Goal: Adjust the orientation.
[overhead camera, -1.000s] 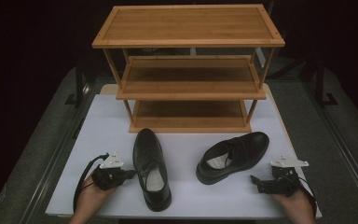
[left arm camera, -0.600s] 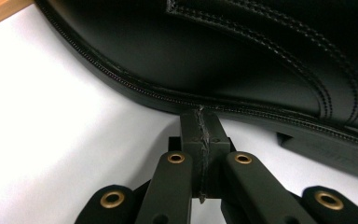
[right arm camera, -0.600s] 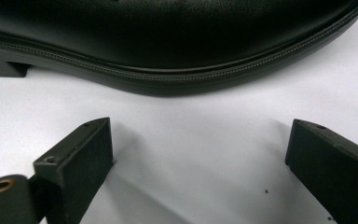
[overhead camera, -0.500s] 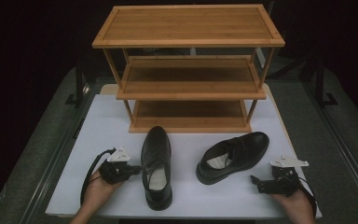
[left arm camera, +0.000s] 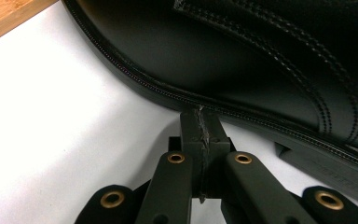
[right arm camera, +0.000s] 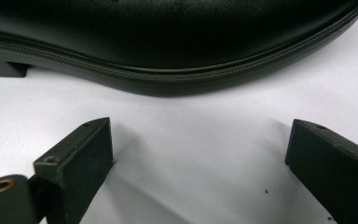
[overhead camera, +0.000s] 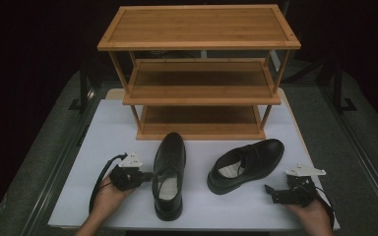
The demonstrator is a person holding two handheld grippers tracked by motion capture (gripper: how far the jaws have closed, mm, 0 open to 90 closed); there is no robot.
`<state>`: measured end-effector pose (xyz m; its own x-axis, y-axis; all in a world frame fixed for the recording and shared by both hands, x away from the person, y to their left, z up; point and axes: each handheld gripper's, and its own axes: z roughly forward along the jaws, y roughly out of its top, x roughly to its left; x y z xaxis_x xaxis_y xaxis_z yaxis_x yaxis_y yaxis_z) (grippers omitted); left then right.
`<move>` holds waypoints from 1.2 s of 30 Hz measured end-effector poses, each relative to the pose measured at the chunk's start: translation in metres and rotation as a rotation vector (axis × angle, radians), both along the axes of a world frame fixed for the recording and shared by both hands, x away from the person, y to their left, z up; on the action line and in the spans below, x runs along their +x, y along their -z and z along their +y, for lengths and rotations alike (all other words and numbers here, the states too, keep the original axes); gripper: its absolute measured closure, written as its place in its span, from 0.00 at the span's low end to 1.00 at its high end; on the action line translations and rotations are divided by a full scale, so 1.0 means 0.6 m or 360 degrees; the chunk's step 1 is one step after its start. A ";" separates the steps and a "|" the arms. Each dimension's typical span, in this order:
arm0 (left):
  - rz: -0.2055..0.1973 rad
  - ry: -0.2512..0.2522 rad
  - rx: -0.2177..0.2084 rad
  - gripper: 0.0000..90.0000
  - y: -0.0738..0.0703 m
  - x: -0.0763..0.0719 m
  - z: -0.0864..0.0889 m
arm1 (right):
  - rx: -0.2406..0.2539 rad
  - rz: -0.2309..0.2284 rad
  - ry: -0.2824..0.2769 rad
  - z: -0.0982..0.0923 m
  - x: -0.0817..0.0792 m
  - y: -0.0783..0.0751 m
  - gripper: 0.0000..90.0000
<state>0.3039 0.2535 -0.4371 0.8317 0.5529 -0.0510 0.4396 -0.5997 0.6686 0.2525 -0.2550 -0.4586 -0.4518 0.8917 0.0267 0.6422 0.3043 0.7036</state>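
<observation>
Two black leather shoes lie on the white tabletop [overhead camera: 103, 142]. The left shoe [overhead camera: 170, 174] points toe-first at the rack; the right shoe [overhead camera: 246, 164] lies slanted, toe to the right. My left gripper [overhead camera: 146, 175] is shut with nothing between its jaws, and its tip touches the left shoe's outer side. In the left gripper view the closed gripper tip [left arm camera: 200, 122] presses on the stitched sole edge of the shoe [left arm camera: 242, 56]. My right gripper [overhead camera: 270, 191] rests open near the front right. It [right arm camera: 200, 144] faces the right shoe's [right arm camera: 168, 37] side, a short gap away.
A three-tier wooden shoe rack [overhead camera: 199, 73] stands at the back of the table, all its shelves bare; its corner [left arm camera: 9, 14] shows in the left gripper view. Dark floor and stand legs surround the table. Bare tabletop lies between the shoes and along the front edge.
My left gripper has moved right, against the left shoe. The shoe's toe has swung to the right, so it now points straighter at the rack. The right gripper and right shoe kept still.
</observation>
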 end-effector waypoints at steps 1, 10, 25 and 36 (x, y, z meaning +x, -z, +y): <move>0.0000 0.0000 0.0000 1.00 0.000 0.000 0.000 | 0.0000 0.0000 0.0000 0.000 0.000 0.000 0.07; -0.0016 -0.0060 -0.0019 0.85 -0.004 -0.001 0.020 | 0.0000 -0.0005 -0.0003 0.000 0.000 0.000 0.07; -0.0100 -0.0230 0.0002 0.43 -0.019 -0.013 0.076 | 0.0002 -0.0002 -0.0001 0.000 0.000 0.000 0.08; -0.0133 -0.0151 -0.0093 0.46 -0.073 0.000 0.056 | 0.0008 0.0012 0.0006 -0.003 0.002 -0.014 0.09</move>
